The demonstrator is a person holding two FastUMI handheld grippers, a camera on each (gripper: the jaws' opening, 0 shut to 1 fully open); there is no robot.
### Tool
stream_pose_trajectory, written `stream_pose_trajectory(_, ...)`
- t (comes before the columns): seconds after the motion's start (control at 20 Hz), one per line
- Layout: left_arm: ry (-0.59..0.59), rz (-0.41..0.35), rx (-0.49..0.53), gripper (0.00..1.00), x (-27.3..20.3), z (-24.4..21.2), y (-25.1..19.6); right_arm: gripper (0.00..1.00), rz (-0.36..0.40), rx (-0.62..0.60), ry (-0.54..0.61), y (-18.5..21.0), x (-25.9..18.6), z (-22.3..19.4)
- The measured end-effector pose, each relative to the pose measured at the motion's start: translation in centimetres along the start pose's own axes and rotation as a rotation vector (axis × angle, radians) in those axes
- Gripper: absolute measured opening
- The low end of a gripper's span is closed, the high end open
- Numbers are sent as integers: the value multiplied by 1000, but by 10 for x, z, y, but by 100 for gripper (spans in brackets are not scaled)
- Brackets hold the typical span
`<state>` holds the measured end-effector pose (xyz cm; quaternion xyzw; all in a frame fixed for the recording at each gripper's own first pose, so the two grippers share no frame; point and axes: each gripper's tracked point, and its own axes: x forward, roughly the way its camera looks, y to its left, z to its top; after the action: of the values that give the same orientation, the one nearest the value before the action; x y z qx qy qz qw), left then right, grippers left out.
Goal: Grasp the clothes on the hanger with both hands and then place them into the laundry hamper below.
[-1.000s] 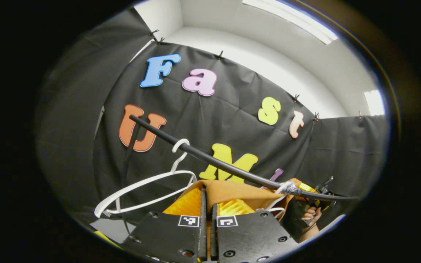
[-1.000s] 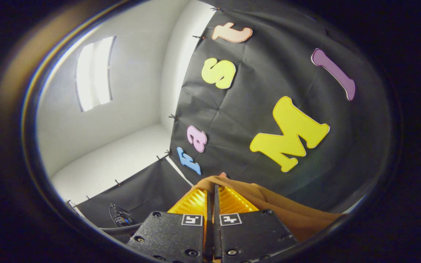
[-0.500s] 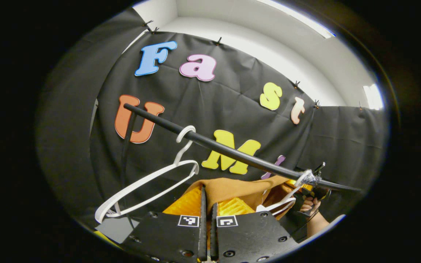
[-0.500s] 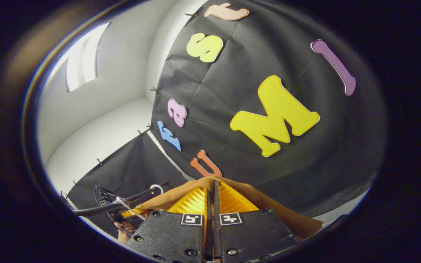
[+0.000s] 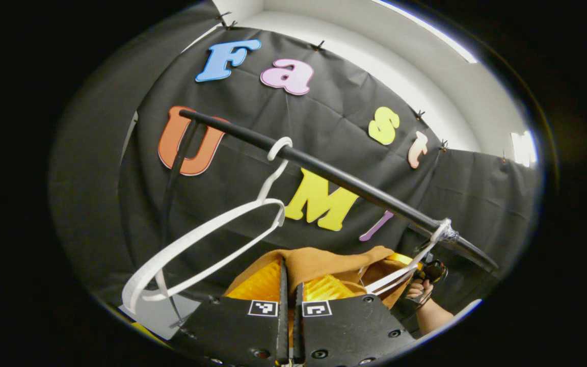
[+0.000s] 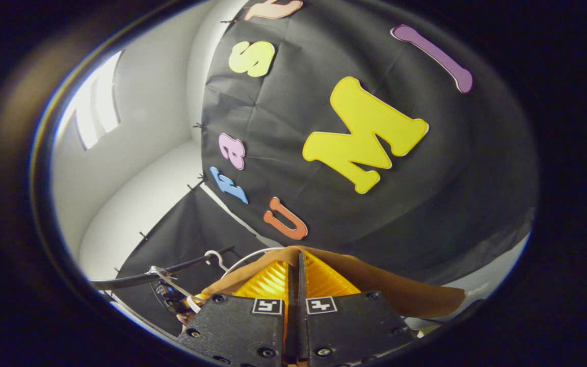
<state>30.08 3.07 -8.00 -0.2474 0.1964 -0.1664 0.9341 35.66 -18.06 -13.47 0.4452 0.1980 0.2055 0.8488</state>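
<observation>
Two grippers each pinch the same brown garment (image 5: 319,261), and the black rail (image 5: 324,173) overhead is the thing to judge everything else by. In the left gripper view, the left gripper (image 5: 288,278) has its two fingers pressed together with only a thin slit between them, and the cloth's edge is caught in that slit. The garment bunches up just beyond the fingertips and sits below the rail, apart from it.

One white hanger (image 5: 212,239) hooks over the rail toward its left end and swings out bare, tilted down to the left. Toward the rail's other end a second white hanger (image 5: 400,270) is fixed under a wrap of pale tape (image 5: 446,235), and its arm slants down into the brown cloth. Just below that taped spot the person's hand (image 5: 417,290) grips the other tool's handle, with the forearm running down below it.

In the right gripper view, the right gripper (image 6: 297,275) is likewise closed tight, and the garment (image 6: 385,285) folds over its fingertips and trails off to the right. The rail (image 6: 166,272) shows low on the left, with the taped spot (image 6: 157,271) and a white hook (image 6: 214,257) on it. A white curve of hanger (image 6: 250,256) rises from behind the cloth, just beside the fingertips and beneath the rail's line.
</observation>
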Motion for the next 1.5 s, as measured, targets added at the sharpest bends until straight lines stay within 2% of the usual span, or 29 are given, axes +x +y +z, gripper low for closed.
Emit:
stream_pose_trajectory(0.35,41,-69,-142,3,6,-18,8,4,9,145,-4,-32,-5,-25)
stream_pose_trajectory(0.55,29,-77,-206,4,-1,-18,9,4,7,156,18,-38,-15,-42)
stream_pose_trajectory(0.65,23,-60,-139,4,-2,-12,15,4,-8,106,22,-36,-17,-42)
stream_pose_trajectory(0.8,-12,-50,-78,4,-14,17,17,4,17,47,10,-10,-19,-29)
stream_pose_trajectory(0.95,-26,-48,-98,4,-27,31,15,4,57,-3,10,25,-12,-19)
stream_pose_trajectory(1.05,-50,-60,-66,4,-34,40,13,4,72,-69,14,41,-10,-10)
stream_pose_trajectory(1.1,-58,-56,-54,10,-40,48,13,4,77,-79,-1,48,-11,1)
stream_pose_trajectory(1.15,-86,-28,-43,4,-44,56,20,4,78,-90,-45,48,-18,14)
stream_pose_trajectory(1.2,-105,1,-54,4,-47,62,29,4,75,-53,-113,40,-24,35)
stream_pose_trajectory(1.25,-118,-44,-103,4,-47,63,24,4,111,21,-146,44,-30,44)
stream_pose_trajectory(1.3,-118,-58,-103,8,-53,59,18,3,99,45,-168,34,-37,47)
stream_pose_trajectory(1.35,-94,-57,-66,1,-48,43,13,4,50,46,-172,12,-38,44)
stream_pose_trajectory(1.4,-49,-32,-14,7,-44,22,14,3,21,62,-144,-7,-36,34)
stream_pose_trajectory(1.5,13,-40,18,7,-38,-10,6,4,-38,100,-101,-44,-37,4)
